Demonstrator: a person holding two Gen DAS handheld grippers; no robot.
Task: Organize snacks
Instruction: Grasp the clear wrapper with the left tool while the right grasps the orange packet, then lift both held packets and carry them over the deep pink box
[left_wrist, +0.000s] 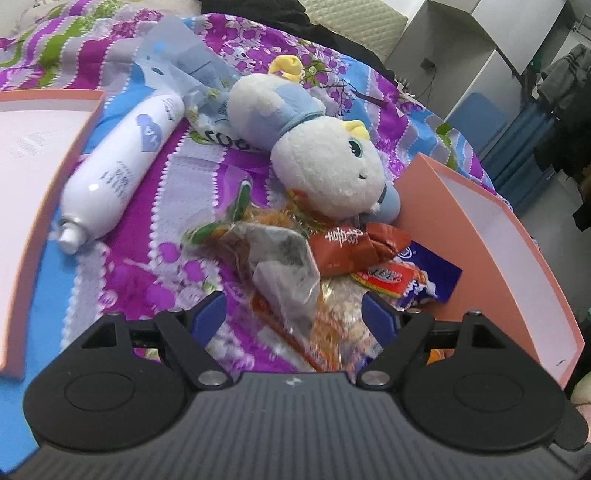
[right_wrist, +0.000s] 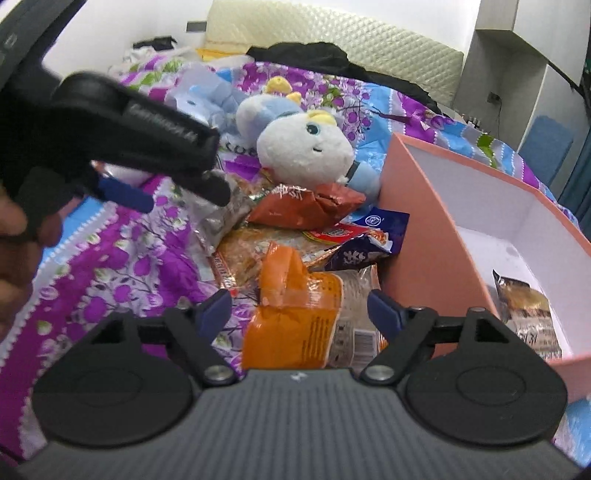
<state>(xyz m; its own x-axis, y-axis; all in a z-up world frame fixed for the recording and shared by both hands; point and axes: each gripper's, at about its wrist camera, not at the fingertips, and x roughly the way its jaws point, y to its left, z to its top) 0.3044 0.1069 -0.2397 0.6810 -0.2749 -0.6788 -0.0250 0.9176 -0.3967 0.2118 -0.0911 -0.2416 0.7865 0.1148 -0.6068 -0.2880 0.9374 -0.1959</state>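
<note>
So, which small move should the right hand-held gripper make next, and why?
Probably lower the right hand-held gripper a little and close it on the orange snack packet. The jaws stand open with nothing held, the packet lies on top of the pile right between them, and the pink box, already holding one snack, sits just beside it.

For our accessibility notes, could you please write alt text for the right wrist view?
The open right gripper hovers over an orange foil snack packet in a snack pile on a purple floral bedspread. A salmon-pink cardboard box stands to the right, a white plush toy lies behind.
</note>
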